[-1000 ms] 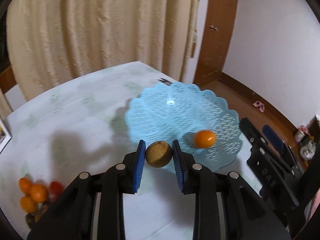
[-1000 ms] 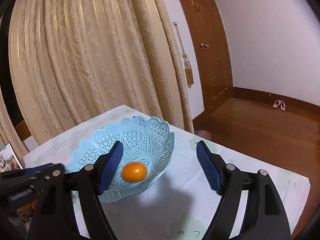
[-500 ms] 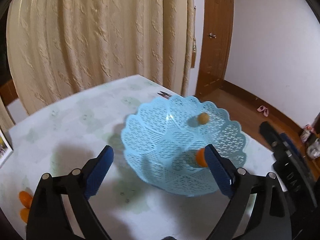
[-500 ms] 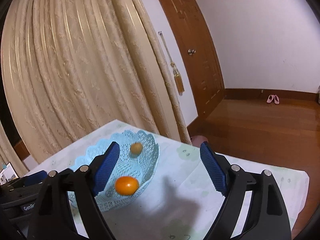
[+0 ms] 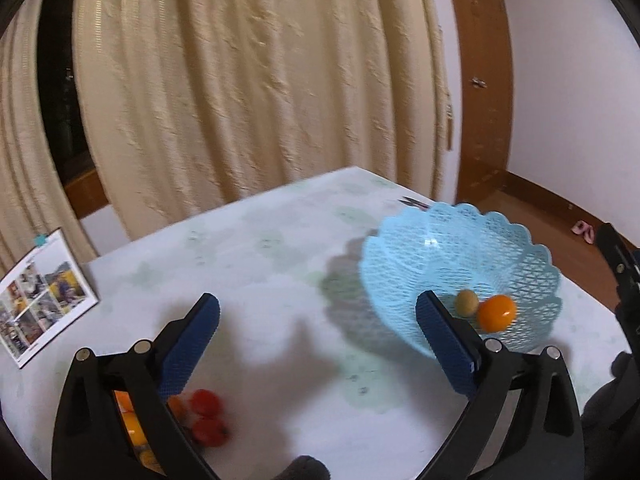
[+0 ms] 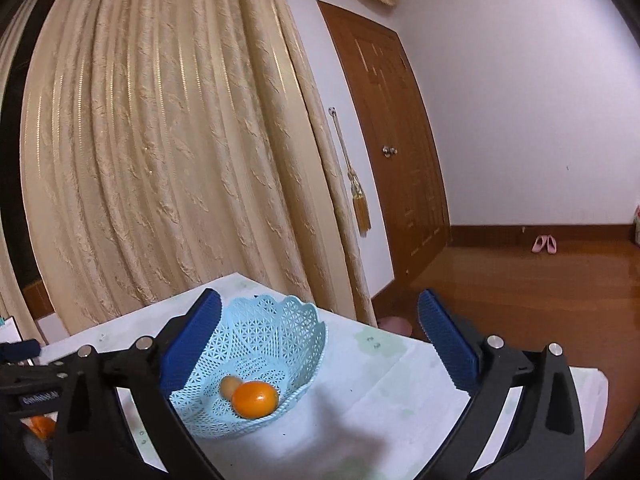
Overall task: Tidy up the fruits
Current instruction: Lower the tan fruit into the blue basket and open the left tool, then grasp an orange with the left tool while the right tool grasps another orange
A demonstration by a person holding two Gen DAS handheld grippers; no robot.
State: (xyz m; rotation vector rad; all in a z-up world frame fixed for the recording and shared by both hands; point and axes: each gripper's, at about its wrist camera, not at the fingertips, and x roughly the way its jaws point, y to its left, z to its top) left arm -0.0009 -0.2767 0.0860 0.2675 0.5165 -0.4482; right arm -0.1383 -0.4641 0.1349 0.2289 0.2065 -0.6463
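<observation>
Above the table (image 5: 280, 248), left tool (image 5: 316, 320) and right tool (image 6: 320, 320) hover, both spread wide.

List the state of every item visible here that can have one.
Left hand-held gripper: open, empty.
Right hand-held gripper: open, empty.
Light blue plastic lattice basket: upright, holding two fruits.
Brown wooden door: closed.
Beige fabric curtain: drawn.

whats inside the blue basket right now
Inside the blue basket lie two fruits touching each other: an orange and a smaller brown kiwi partly behind it. The right gripper's left finger covers the basket's near-left wall, so that part is unseen.
</observation>
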